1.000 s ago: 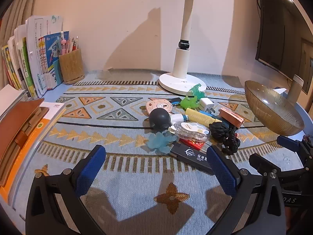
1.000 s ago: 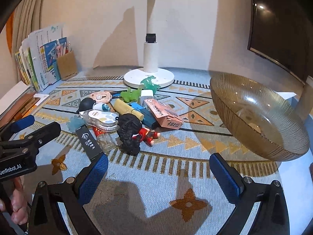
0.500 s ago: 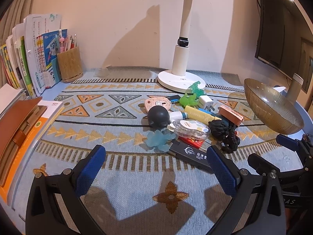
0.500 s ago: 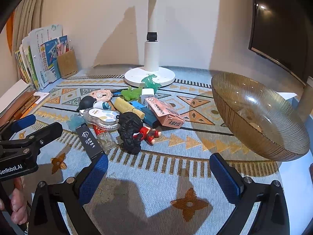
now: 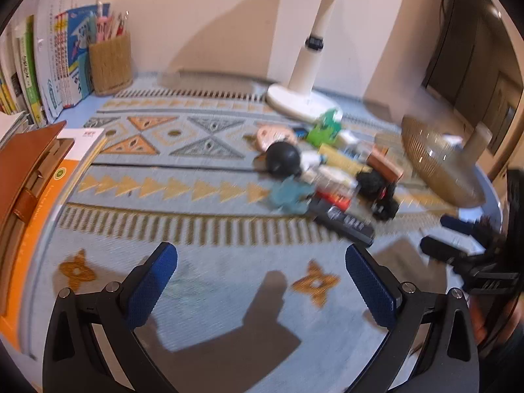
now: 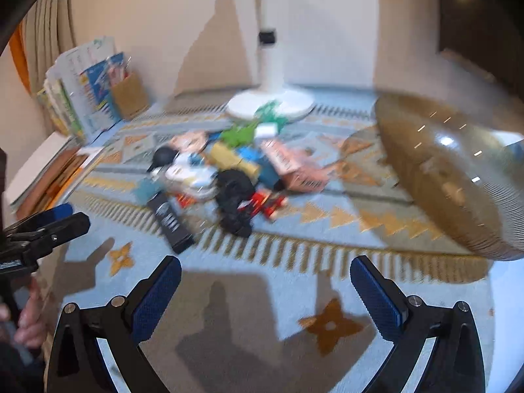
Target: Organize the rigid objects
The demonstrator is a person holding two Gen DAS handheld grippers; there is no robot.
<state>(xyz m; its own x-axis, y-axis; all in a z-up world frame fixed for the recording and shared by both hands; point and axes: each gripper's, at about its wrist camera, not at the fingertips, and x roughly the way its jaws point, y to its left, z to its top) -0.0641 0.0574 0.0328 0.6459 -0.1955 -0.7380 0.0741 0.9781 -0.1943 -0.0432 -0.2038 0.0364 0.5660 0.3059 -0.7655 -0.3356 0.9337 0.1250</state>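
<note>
2 grippers hang above the patterned mat [image 5: 183, 262] with nothing in them: the left gripper [image 5: 261, 281] and the right gripper [image 6: 266, 294] both have their fingers spread wide. The pile of small things [image 6: 222, 170] lies mid-mat, just in front of the lamp base [image 6: 271, 104]; the glass bowl [image 6: 458, 177] sits well to its right. Both views are blurred, so the step in hand looks like the approach before a first pick. Next, 1 gripper probably must drop over an outlying piece, such as the black bar [image 6: 170, 222], and close across its narrow width.
</note>
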